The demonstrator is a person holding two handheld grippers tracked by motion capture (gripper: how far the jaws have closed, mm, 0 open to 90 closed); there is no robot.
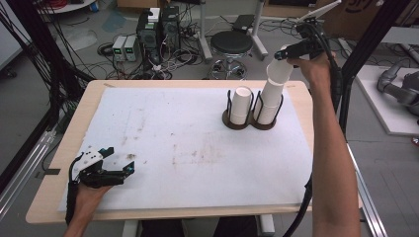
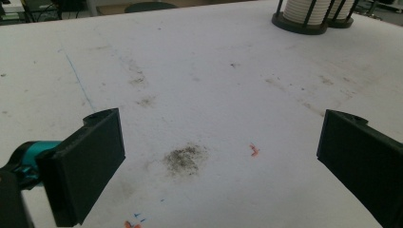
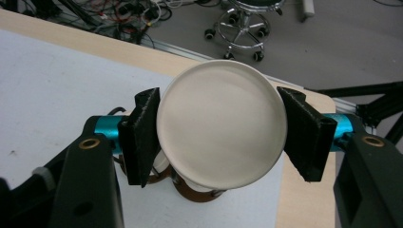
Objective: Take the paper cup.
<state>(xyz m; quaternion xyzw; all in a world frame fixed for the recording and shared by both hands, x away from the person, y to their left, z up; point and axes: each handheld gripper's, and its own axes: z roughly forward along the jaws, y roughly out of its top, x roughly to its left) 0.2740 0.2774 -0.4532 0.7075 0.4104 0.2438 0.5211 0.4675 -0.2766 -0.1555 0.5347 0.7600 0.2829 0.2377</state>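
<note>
White paper cup (image 3: 222,130) is sitting clamped between the black pads of my right hand-held gripper (image 1: 289,53), which I am holding above the far right corner of the table (image 1: 59,163). In the right gripper view the pads are pressing on the cup's sides (its round bottom is facing the camera). In the high view the cup is forming the top of a leaning stack of cups (image 1: 271,96) whose lower end is standing in the right ring of a dark two-ring holder (image 1: 249,123). Another stack of white cups (image 1: 240,104) is standing upright in the left ring, just beside it. My left hand-held gripper (image 1: 118,160) is resting low over the white mat (image 1: 188,148) at the near left corner, well apart from the holder, its jaws spread wide with nothing but stained mat between them.
</note>
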